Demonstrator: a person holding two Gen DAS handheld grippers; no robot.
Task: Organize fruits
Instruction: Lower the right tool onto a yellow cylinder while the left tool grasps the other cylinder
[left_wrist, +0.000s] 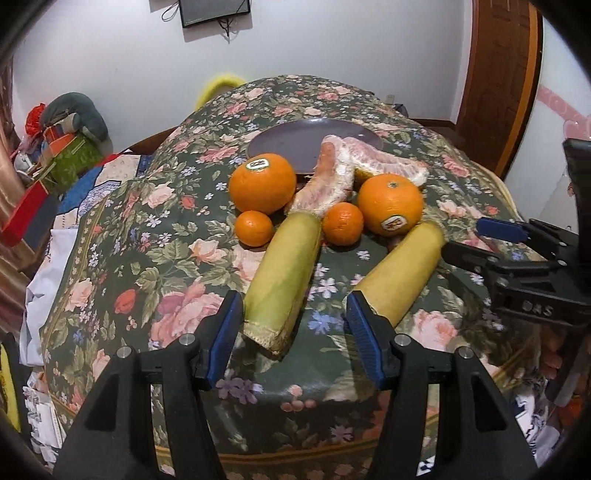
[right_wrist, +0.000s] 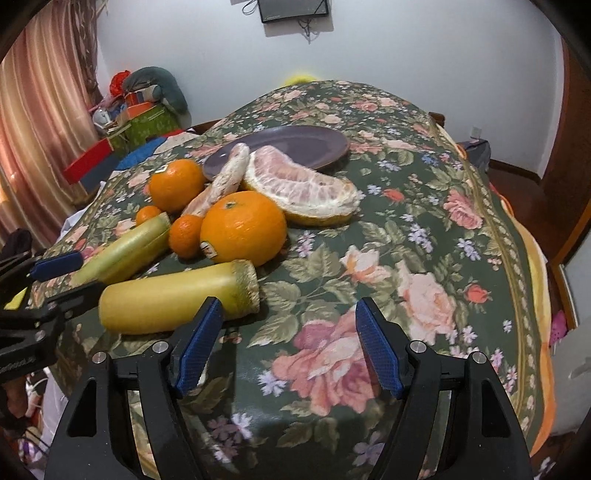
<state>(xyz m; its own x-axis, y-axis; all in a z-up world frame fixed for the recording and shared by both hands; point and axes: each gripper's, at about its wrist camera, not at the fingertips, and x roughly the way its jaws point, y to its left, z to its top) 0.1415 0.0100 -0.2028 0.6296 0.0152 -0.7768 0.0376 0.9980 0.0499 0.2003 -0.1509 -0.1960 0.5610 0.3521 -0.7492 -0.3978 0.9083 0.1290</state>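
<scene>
On the floral tablecloth lie two big oranges, two small mandarins, two peeled pomelo pieces and two yellow-green stalk pieces. A purple plate sits behind them, also in the right wrist view. My left gripper is open, its jaws flanking the near end of the left stalk. My right gripper is open and empty, just right of the other stalk; it shows in the left wrist view.
The table drops off at the right and near edges. Boxes and cushions are piled at the left by a curtain. A dark screen hangs on the back wall. A wooden door stands at the right.
</scene>
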